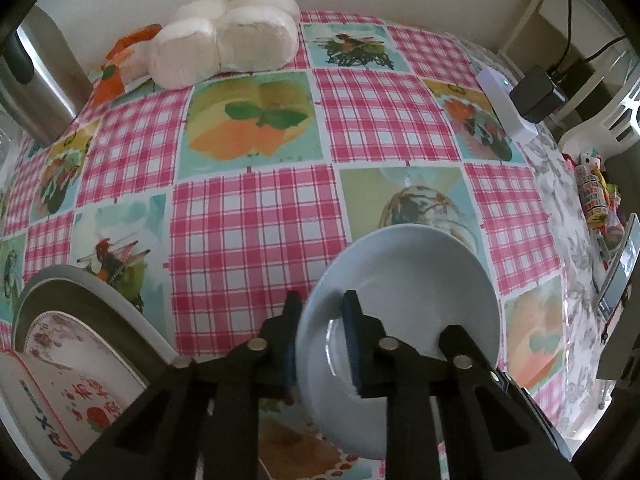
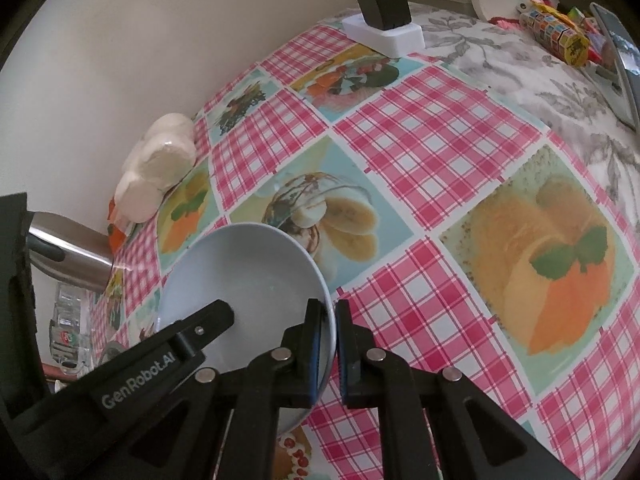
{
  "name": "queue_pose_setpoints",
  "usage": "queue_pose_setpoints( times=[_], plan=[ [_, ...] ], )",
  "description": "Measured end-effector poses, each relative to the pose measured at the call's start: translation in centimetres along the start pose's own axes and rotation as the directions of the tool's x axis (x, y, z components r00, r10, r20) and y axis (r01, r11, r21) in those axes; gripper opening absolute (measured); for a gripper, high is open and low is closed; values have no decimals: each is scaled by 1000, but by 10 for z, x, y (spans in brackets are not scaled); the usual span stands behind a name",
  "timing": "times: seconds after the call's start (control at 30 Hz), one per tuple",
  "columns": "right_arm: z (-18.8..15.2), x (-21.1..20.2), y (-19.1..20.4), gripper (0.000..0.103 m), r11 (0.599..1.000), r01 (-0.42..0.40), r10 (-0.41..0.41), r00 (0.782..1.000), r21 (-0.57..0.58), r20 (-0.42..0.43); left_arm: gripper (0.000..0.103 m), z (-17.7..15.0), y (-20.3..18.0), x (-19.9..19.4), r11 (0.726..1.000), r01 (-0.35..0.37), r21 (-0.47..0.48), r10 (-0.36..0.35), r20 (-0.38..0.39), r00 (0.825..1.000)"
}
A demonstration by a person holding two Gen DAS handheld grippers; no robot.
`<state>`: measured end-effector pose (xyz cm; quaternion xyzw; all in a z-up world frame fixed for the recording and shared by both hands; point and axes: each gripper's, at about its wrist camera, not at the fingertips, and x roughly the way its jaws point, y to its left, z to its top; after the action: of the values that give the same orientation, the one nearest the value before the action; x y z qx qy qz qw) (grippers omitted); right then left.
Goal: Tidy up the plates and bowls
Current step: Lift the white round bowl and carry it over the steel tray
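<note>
Pink-checked oilcloth with fruit and dessert pictures [image 1: 252, 232] covers the table we work at, and a plain cream wall rises behind its far edge. Between our two grippers sits the pale blue round ceramic bowl [image 1: 412, 280], tilted, with both tools on its rim from opposite sides.

Our left gripper [image 1: 320, 344] straddles the bowl's left rim: one black finger stands outside the wall and the other, with its blue pad, reaches inside. No earlier view is at hand, so we say only that its fingers stand close together with the rim between them; whether the pads truly press on it we cannot tell.

Our right gripper [image 2: 329, 344] is clamped on the bowl's right rim, one pad inside the wall and one outside, the jaws drawn tight on the thin edge.

At the near left corner lies a grey-rimmed round plate with a pink flower pattern [image 1: 76, 320]. Far back against the wall rests a clear-wrapped pack of white rolls [image 1: 228, 40], and a brushed steel kettle [image 1: 36, 76] stands at the far left.
</note>
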<state>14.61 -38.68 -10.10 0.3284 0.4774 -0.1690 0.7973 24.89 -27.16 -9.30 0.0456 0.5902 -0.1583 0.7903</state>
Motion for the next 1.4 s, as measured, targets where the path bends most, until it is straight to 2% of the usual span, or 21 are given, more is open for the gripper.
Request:
queue_pose_setpoints(
  times=[0.2,0.5,0.93,1.23,1.4],
  plan=[
    [-1,4,-4,13,999,-38,39,999,29,-13,20,-1,2,-2,1000,6,6,-6,17,1000],
    [-2,6,-9,13,993,-89,92,995,77,-32,20,-2,0,-4,1000,6,0,-6,29,1000],
    [-3,1,-6,13,995,-83,85,996,58,-39,19,-6,1,-15,1000,21,-5,-21,58,998],
    [5,-22,1,13,994,-106,105,994,28,14,19,-4,-2,-50,999,48,4,-48,146,988],
    [9,-46,13,13,993,-120,120,991,-6,59,19,-7,-1,-81,999,46,13,-48,229,972]
  ],
)
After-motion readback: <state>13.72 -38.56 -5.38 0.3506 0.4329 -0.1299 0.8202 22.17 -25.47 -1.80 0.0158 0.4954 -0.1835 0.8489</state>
